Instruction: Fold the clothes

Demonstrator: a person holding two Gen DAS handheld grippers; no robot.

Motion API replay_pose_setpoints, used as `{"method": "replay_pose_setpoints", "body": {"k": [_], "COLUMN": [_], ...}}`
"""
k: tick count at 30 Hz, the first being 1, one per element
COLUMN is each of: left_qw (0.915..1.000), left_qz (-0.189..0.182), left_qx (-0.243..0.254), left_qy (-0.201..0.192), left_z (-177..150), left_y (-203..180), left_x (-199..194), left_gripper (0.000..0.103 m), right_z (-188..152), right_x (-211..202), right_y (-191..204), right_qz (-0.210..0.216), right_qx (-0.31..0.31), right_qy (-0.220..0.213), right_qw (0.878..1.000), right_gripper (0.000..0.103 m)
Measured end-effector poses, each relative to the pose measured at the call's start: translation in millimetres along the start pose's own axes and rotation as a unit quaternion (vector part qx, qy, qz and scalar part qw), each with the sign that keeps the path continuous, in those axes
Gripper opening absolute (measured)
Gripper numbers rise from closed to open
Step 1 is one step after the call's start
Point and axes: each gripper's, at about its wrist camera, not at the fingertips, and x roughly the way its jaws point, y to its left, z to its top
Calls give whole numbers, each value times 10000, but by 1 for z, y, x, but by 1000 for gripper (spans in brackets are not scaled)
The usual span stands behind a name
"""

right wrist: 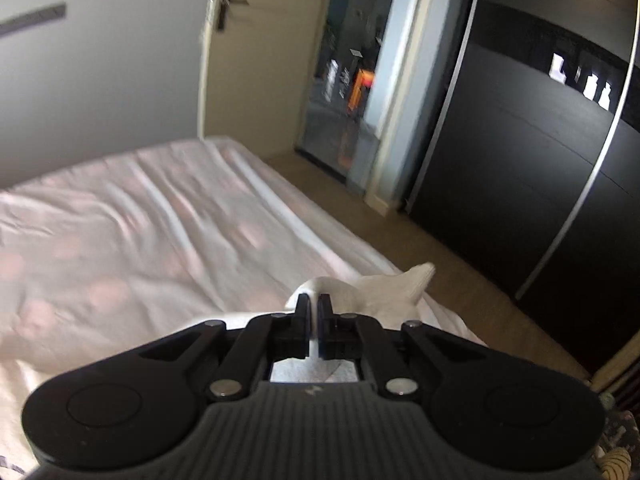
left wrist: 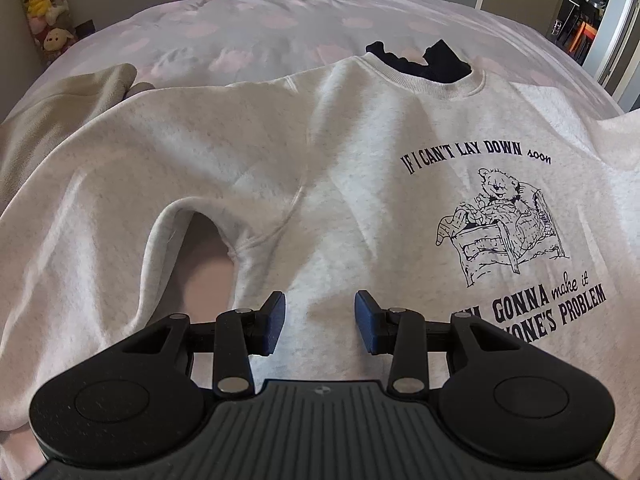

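Grey fleece sweatshirt point(left wrist: 248, 168) is lying soft across frame centre; my left gripper point(left wrist: 320, 314) is hovering wide, my right gripper point(right wrist: 314, 314) is pinching its floppy edge.

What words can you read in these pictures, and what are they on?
All on the grey sweatshirt, around the bear drawing:
"IF I CAN'T LAY DOWN soon"
"GONNA make it", its start hidden by the left gripper
"...YONE'S PROBLEM", its start hidden too
Right wrist view: no text readable.

left gripper point(left wrist: 319, 312) agape, right gripper point(right wrist: 319, 316) clamped
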Motion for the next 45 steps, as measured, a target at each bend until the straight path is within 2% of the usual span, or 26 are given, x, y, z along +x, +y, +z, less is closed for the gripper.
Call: {"method": "replay_pose_setpoints", "body": {"k": [3, 6, 9, 12, 14, 19, 26, 30, 32, 34, 35, 36, 37, 38, 41, 45], "left_qw": [10000, 9999, 9998, 9995, 9991, 9979, 9968, 9966, 9967, 9967, 9967, 9966, 9966, 9965, 9958, 9914], "left_qz": [-65, -96, -127, -164, -196, -306, -404, -469, -497, -524, -538, -557, -578, -594, -675, -954], "left_qx": [-32, -51, -107, -215, -288, -405, -473, -408, -357, -306, -280, -262, -252, -242, -239, -261], "left_qy": [-47, -66, -106, -188, -250, -395, -503, -534, -538, -542, -545, -542, -535, -527, -574, -853], "left_z": [0, -1, -2, -1, -1, -1, 0, -1, -2, -3, -3, -4, -5, -5, -4, -1], "left_y": [1, 4, 8, 15, 20, 28, 33, 31, 28, 26, 25, 24, 23, 22, 15, 3], "left_x": [-3, -5, -8, -13, -16, -23, -25, -25, -25, -24, -24, -23, -22, -22, -21, -26], "left_gripper": [36, 36, 36, 36, 36, 36, 36, 36, 36, 36, 36, 36, 36, 36, 36, 37], "right_z": [-5, -21, -37, -53, -71, -127, -218, -250, -263, -274, -277, -280, -282, -283, -293, -303], "right_x": [-30, -57, -83, -110, -122, -140, -156, -154, -152, -152, -154, -156, -160, -163, -171, -161], "right_y": [29, 68, 107, 146, 170, 219, 265, 276, 279, 279, 277, 274, 269, 263, 238, 201], "right_qz": [636, 1272, 1901, 2520, 2836, 3355, 3765, 3936, 4064, 4194, 4296, 4394, 4481, 4543, 4546, 4104], "right_qx": [-183, -522, -858, -1190, -1315, -1432, -1802, -1887, -1942, -1943, -1915, -1890, -1861, -1812, -1694, -1521], "right_qy": [-371, -549, -724, -895, -889, -741, -77, 398, 650, 745, 768, 777, 754, 705, 517, 333], "right_qw": [9971, 9890, 9753, 9562, 9457, 9282, 9087, 8988, 8904, 8836, 8791, 8747, 8712, 8694, 8729, 8985], "right_gripper": [4, 4, 4, 4, 4, 4, 4, 5, 10, 12, 14, 24, 39, 43, 45, 45]}}
